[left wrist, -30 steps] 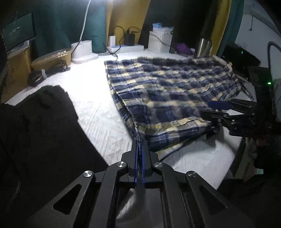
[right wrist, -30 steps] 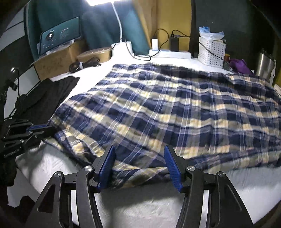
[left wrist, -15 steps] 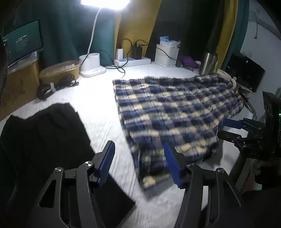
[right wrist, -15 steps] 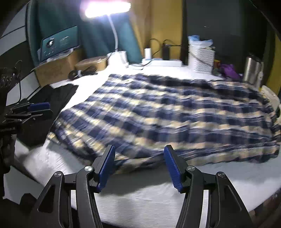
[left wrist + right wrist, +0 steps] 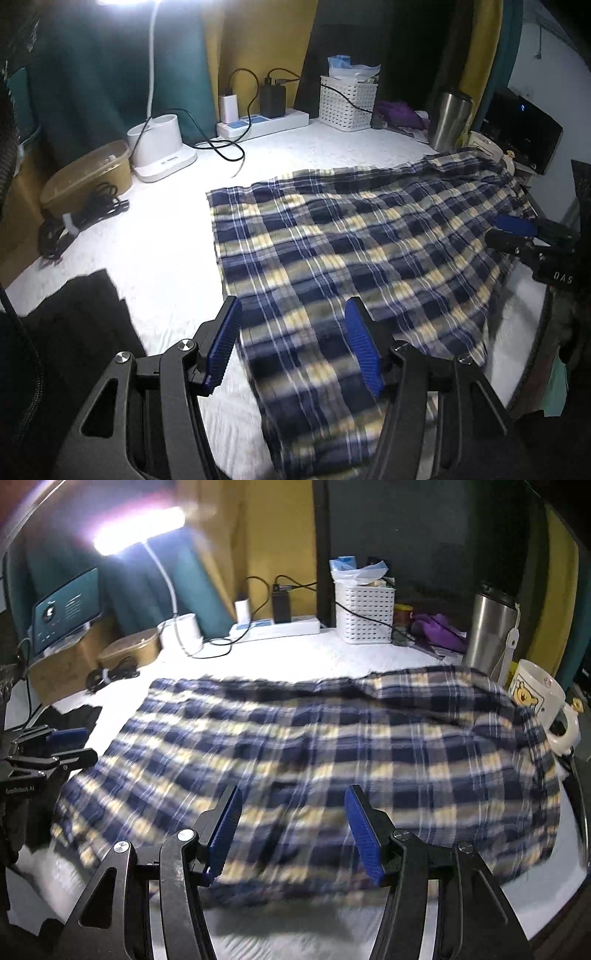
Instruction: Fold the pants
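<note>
I have both tongs released. My left gripper hovers with its blue pads spread and nothing between them, above the near left edge of the plaid pants. My right gripper is likewise spread wide and empty, above the near edge of the same pants. The pants lie folded flat on the white table cover, a black garment just left of them. At the back I see a white lamp base, a power strip, a white basket and a steel tumbler. A bear mug touches the pants' far right corner.
</note>
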Demonstrator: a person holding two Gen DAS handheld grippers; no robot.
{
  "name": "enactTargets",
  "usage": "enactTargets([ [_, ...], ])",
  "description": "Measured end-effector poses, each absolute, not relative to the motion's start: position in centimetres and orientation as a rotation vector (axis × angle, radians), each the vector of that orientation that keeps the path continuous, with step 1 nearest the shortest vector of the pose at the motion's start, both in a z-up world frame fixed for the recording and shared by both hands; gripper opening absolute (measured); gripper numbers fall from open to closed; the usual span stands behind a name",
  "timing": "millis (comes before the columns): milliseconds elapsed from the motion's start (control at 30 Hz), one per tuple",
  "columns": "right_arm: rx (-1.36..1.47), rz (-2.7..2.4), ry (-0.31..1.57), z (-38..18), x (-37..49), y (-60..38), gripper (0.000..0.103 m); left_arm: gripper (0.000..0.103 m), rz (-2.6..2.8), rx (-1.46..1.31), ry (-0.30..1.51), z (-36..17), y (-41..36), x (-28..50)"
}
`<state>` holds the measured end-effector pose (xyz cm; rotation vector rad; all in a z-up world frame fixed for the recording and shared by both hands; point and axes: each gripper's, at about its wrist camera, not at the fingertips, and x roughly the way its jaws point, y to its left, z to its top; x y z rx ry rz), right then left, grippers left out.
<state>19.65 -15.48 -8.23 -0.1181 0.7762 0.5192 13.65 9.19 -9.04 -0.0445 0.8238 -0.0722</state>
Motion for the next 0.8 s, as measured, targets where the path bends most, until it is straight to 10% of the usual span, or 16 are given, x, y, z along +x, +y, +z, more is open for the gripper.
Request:
enactTargets([
  [800, -0.136, 0.536, 0.871, -9.8, 32.6, -10.7, 0.060, 0.058, -0.215, -0.024, 0.886, -9.1, 6.7, 28.8],
])
